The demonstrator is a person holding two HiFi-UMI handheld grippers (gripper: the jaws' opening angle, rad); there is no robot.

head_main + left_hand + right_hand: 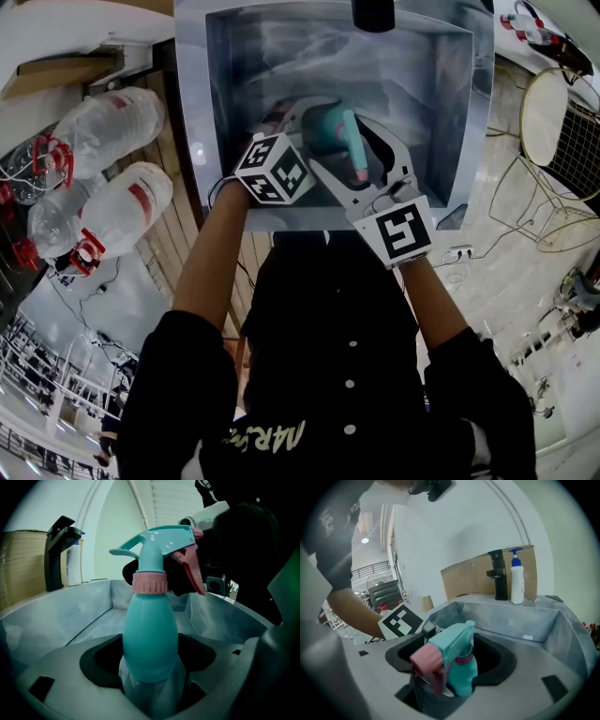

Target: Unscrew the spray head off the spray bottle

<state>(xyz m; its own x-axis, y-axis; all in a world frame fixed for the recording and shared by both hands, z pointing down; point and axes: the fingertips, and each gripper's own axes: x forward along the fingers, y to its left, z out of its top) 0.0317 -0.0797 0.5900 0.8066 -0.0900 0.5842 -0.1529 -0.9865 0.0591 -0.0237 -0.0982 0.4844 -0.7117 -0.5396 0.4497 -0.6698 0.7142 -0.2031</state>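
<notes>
A teal spray bottle (150,639) with a pink collar (150,582) stands upright over the steel sink (441,94). Its teal spray head (452,641) carries a pink trigger (425,660). My left gripper (150,677) is shut on the bottle's rounded body, low down. My right gripper (450,681) stands open, its jaws spread wide on either side of the spray head without pressing on it. In the head view both grippers meet at the bottle (333,127) above the sink's near half: the left gripper (305,120) beside its marker cube, the right gripper (364,150) from the right.
A black faucet (499,576) and a white pump dispenser (516,581) stand at the sink's far rim in front of brown cardboard. Large clear water jugs (108,127) lie to the left on the floor. A wire-frame stand (562,141) is at the right.
</notes>
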